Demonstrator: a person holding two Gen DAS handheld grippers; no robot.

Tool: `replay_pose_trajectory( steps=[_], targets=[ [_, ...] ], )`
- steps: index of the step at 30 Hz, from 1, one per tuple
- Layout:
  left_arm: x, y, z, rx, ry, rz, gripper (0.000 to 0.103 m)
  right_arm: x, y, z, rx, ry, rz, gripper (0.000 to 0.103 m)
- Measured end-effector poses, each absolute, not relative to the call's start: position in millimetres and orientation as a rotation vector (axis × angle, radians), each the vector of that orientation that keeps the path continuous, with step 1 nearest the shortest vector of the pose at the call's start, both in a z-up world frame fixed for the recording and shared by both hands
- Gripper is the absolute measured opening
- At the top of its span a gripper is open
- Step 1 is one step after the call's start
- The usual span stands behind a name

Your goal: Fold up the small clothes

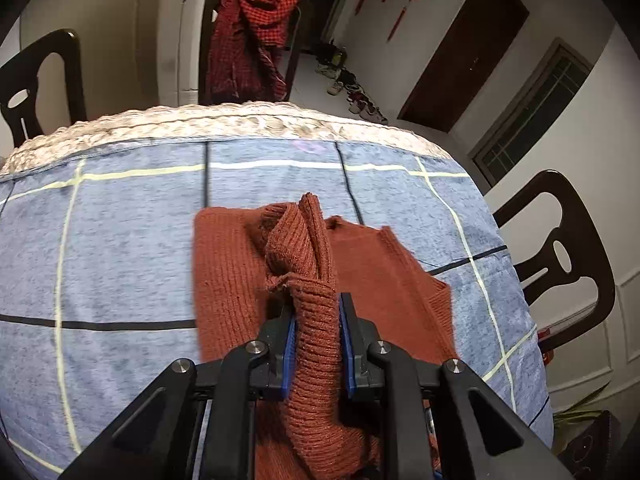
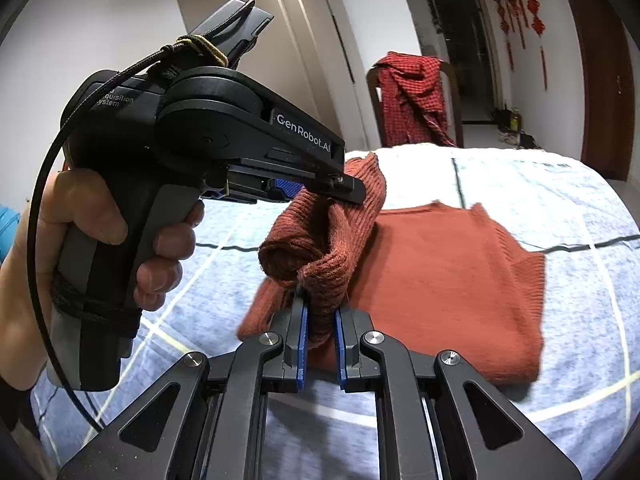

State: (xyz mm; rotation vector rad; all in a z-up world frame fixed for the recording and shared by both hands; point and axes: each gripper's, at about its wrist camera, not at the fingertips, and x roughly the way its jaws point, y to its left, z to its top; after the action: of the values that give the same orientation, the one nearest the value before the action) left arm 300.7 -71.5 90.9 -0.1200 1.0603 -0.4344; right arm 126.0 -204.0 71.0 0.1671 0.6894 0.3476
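Observation:
A rust-red knitted sweater [image 1: 384,280] lies on the blue checked cloth [image 1: 120,240] of the table; it also shows in the right wrist view [image 2: 460,288]. My left gripper [image 1: 316,312] is shut on a bunched fold of the sweater and holds it above the rest. My right gripper [image 2: 320,312] is shut on the same lifted fold from the near side. The left gripper [image 2: 340,192] shows in the right wrist view, held in a hand, its fingers clamped on the fold's far end. The lifted edge hangs rolled between the two grippers.
A dark chair draped with a red checked cloth [image 1: 248,40] stands behind the table. Other dark chairs [image 1: 560,256] stand at the left and right. A pale knitted edge [image 1: 240,124] runs along the table's far side.

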Motion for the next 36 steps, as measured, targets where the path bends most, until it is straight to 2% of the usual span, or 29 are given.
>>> replay_pose_trajectory(
  steps=[18,36],
  targets=[
    [302.5,-150.9,78.3,-0.061,1.097,-0.518,0.021,123.5,-271.9,62.7,0.237,0.709,0.260,0.011],
    [305.2,-185.2,65.0,-0.019,1.129,-0.546,0.021,144.7,-297.0,54.2,0.285,0.747,0.213,0.011]
  ],
)
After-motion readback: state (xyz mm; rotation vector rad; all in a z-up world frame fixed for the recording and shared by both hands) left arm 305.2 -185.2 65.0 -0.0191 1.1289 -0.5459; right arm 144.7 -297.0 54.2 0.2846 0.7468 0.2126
